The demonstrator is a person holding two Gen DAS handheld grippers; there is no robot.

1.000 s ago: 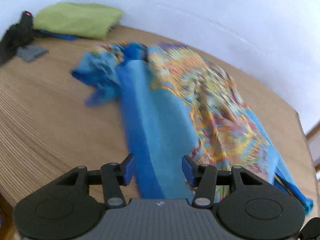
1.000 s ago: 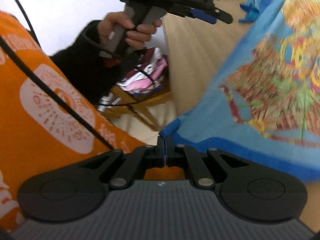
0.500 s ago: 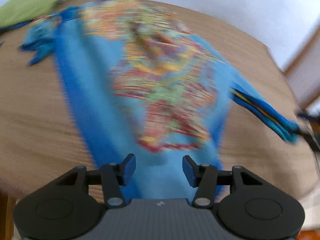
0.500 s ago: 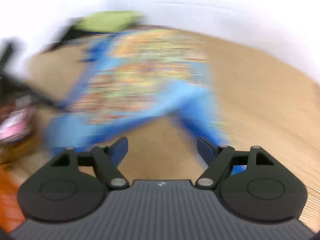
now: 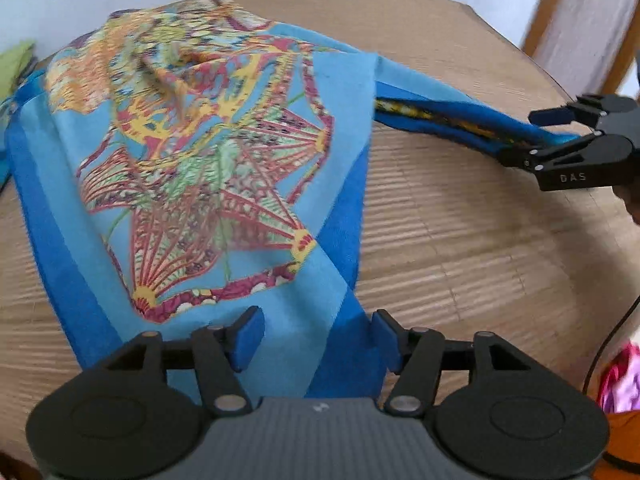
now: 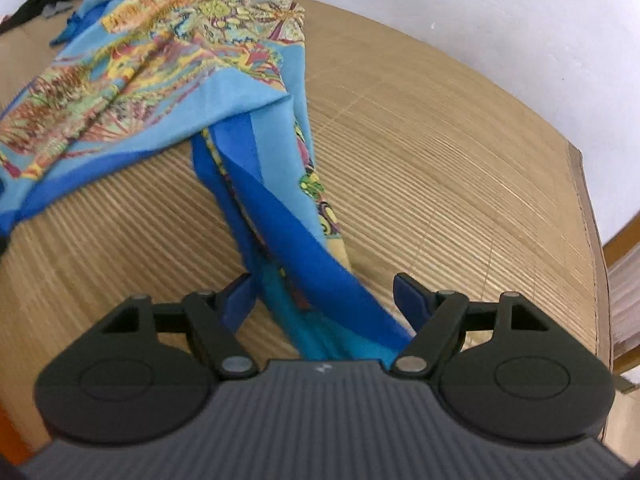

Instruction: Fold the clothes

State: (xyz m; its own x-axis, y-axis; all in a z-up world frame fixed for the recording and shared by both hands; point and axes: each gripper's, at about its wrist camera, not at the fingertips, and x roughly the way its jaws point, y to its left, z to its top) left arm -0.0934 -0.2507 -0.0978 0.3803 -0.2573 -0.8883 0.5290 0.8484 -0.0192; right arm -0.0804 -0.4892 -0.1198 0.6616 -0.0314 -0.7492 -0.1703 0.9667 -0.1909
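Swung over the blue patterned silk scarf (image 5: 208,168); right gripper (image 6: 324,300) sprang wide, left gripper (image 5: 316,332) half-open, narrowing, both straddling unpinched corners, ready for 1 fold.

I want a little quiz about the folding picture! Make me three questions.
1. True or false: the scarf lies on a wooden table.
2. What colour is the scarf's border?
3. The right hand-held gripper is: A) shut on the scarf, B) open around a bunched end of it, C) far from it.

Key: 1 true. 2 dark blue. 3 B.
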